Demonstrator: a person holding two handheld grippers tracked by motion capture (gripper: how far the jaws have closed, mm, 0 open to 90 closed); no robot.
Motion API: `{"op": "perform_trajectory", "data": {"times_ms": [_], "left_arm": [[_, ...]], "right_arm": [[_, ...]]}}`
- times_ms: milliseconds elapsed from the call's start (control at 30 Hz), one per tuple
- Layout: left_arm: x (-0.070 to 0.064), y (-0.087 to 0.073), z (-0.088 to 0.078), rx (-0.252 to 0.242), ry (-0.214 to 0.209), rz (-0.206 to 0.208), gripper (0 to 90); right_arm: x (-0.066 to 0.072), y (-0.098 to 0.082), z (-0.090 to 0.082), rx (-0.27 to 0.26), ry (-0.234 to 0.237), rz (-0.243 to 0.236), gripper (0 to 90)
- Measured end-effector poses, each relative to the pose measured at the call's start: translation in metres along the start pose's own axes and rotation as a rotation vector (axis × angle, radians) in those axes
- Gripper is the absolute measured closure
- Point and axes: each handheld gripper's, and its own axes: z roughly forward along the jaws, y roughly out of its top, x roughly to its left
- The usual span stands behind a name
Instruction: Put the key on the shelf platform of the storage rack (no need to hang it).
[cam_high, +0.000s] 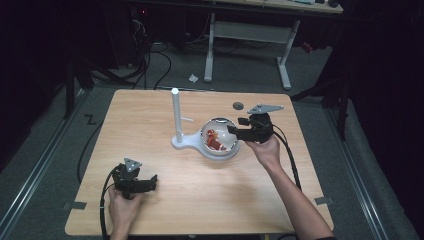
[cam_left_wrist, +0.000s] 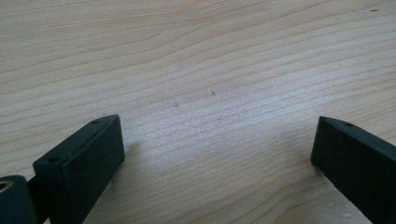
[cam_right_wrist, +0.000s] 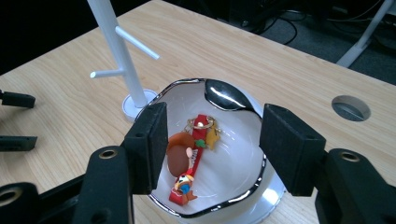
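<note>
High view. A pale wooden table (cam_high: 200, 195) stands on grey carpet in a dark room; behind the table are cables and the white legs of a second desk (cam_high: 250, 35). Near the table's middle sits a white bowl (cam_high: 218, 145) with a silvery rim, holding a red keychain (cam_high: 215, 140). Just left of the bowl rises a white peg stand (cam_high: 176, 117), its round base touching or nearly touching the bowl. A round hole (cam_high: 238, 105) in the tabletop lies behind the bowl. The right gripper (cam_high: 235, 130), held in a hand, hovers at the bowl's right edge. The left gripper (cam_high: 152, 181) rests well apart from the bowl, toward the table's near left corner.

Left gripper view. The jaws stand spread wide over bare wood grain, with nothing between them.

Right gripper view. The jaws are parted above the bowl, gripping nothing. Details unseen from above appear: the keychain is a red strap with a gold ring, a brown disc and small cartoon figures, lying on the bowl's floor; the bowl's wavy rim (cam_right_wrist: 224, 95) is mirror-bright; the stand (cam_right_wrist: 119, 51) carries two short side pegs. The left gripper's jaw tips (cam_right_wrist: 16, 121) show far left of the bowl.
</note>
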Motion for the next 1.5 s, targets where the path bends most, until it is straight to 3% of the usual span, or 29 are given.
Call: {"op": "perform_trajectory", "data": {"times_ms": [333, 1100, 1500], "left_arm": [[0.0, 0.0, 0.0, 0.0, 0.0, 0.0, 2.9], [0.0, 0.0, 0.0, 0.0, 0.0, 0.0, 2.9], [0.0, 0.0, 0.0, 0.0, 0.0, 0.0, 2.9]], "right_arm": [[-0.001, -0.001, -0.022, -0.024, -0.003, -0.007, 41.0], [-0.017, -0.028, -0.068, -0.07, -0.064, 0.059, 41.1], [-0.011, -0.032, -0.087, -0.072, -0.077, 0.053, 41.1]]}}
